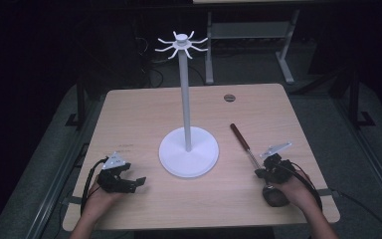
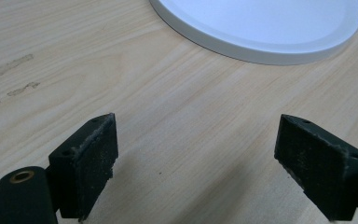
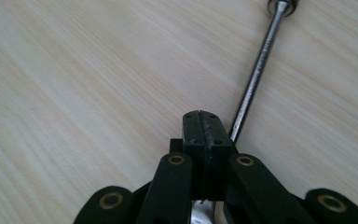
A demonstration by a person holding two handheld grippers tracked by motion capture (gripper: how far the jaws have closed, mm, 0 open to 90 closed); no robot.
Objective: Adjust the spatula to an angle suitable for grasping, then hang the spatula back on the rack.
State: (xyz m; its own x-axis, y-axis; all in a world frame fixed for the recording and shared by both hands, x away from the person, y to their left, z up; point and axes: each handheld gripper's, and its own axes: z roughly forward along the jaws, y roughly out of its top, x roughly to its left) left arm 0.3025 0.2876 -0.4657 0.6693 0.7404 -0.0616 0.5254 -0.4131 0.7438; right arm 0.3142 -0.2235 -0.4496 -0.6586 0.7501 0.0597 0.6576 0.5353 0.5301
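Our right tool [image 3: 204,127], jaws pressed together on nothing, sits beside the ladle [image 3: 257,70], whose shaft runs away ahead; left tool [image 2: 196,163] gapes wide.

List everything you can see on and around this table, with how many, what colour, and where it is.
Table: one, light wood, centre of the high view.
Stand: one, white, round base mid-table with a tall pole and a ring of curved hooks on top.
Utensil: one, dark reddish handle with a shiny metal shaft, lying on the table right of the stand; its shaft runs in under the right gripper, and whether it is gripped I cannot tell.
Grommet: one, dark, round, near the table's far edge.
Desk frame: one, pale grey, on the floor beyond the table.
Left gripper: one, black, near left of the table, jaws wide apart with nothing between them.
Right gripper: one, black, near right, jaws closed together.
Hands: two, entering from the near edge, one on each gripper.
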